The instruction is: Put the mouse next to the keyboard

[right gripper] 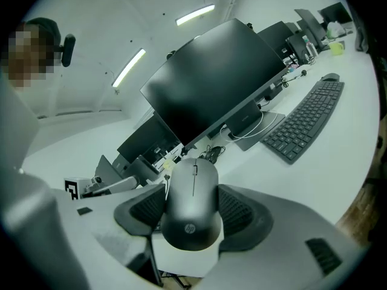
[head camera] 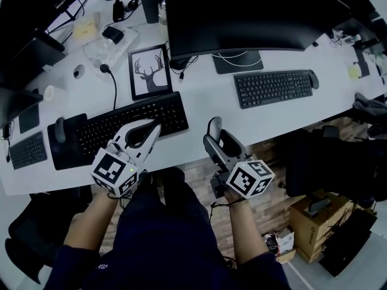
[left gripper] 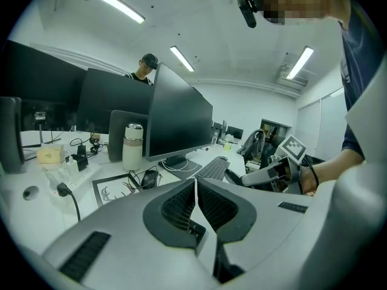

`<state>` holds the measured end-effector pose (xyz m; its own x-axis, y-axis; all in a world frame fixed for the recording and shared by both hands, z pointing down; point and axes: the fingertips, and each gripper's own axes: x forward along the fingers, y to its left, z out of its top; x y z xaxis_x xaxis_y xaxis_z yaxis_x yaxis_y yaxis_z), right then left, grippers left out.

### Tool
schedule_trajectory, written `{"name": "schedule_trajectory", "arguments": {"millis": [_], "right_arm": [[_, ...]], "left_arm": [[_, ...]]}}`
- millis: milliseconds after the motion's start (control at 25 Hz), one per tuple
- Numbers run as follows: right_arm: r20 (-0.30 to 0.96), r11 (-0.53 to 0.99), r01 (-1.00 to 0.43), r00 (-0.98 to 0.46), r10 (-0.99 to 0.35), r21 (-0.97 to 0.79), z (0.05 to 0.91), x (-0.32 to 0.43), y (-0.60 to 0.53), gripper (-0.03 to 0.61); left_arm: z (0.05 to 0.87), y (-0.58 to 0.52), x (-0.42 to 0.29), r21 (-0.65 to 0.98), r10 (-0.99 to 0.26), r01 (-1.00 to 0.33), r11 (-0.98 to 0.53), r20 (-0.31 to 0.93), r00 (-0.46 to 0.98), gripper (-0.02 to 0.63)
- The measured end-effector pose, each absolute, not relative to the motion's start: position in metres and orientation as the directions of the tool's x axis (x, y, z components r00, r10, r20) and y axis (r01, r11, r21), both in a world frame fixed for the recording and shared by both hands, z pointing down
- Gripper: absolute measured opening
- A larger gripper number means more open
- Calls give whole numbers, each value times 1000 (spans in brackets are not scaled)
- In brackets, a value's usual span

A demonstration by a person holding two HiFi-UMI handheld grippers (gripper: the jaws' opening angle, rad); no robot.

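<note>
Closest in, the person's forearms point(head camera: 89, 222) reach toward the white bench point(head camera: 205, 110), which spans the head view. On it a dark monitor point(head camera: 254, 11) stands at the back, with a black keyboard point(head camera: 133, 122) near the front edge and a second keyboard point(head camera: 272, 88) farther right. The left hand-held gripper point(head camera: 154, 128) hangs over the black keyboard's front right part, its jaws pressed together with nothing between them. The right hand-held gripper point(head camera: 215, 136) is clamped on the mouse point(head camera: 214, 125), one pad on each side. The mouse sits at the bench's front edge, right of the black keyboard and apart from it; whether it touches the bench cannot be told.
</note>
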<state>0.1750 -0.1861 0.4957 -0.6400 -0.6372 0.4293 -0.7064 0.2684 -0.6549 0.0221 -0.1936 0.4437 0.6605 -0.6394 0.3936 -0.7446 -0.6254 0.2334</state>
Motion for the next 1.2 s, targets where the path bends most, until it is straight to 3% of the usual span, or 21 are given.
{"name": "schedule_trajectory", "arguments": {"millis": [1200], "right_arm": [[655,357,-842,-539,-529,-404,579,166,-215,278]], "left_arm": [[485,-217,8,283,-629,-763,-582,439,642,38]]}}
